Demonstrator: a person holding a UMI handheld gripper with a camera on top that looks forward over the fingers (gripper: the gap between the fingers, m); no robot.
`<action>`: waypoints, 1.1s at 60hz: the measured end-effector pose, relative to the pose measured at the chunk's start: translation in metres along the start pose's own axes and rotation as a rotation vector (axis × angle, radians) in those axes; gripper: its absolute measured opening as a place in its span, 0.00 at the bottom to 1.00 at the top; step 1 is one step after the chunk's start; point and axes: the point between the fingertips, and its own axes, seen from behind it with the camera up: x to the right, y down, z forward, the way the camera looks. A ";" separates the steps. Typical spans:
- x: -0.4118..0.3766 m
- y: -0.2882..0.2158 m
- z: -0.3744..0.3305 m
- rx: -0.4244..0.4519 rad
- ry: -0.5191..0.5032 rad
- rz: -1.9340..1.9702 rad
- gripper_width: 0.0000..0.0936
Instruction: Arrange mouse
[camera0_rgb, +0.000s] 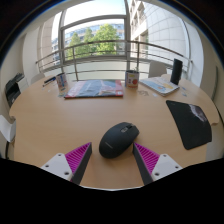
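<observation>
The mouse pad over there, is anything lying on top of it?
Nothing lies on the black mouse pad; its top is bare. The mouse sits apart on the wooden table, between the open claw fingers. What is under the pad is covered.

Mouse (119, 139) sits on the table (60, 120), between the open gripper (112, 157) fingers, gaps either side. Mouse pad (190, 123) lies right. Book (94, 88) lies beyond, near the window (95, 40).
</observation>
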 end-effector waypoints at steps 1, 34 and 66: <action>-0.004 0.000 0.001 0.005 0.005 -0.002 0.90; -0.012 -0.034 0.038 -0.005 0.020 -0.088 0.41; 0.185 -0.226 -0.078 0.355 -0.039 0.069 0.39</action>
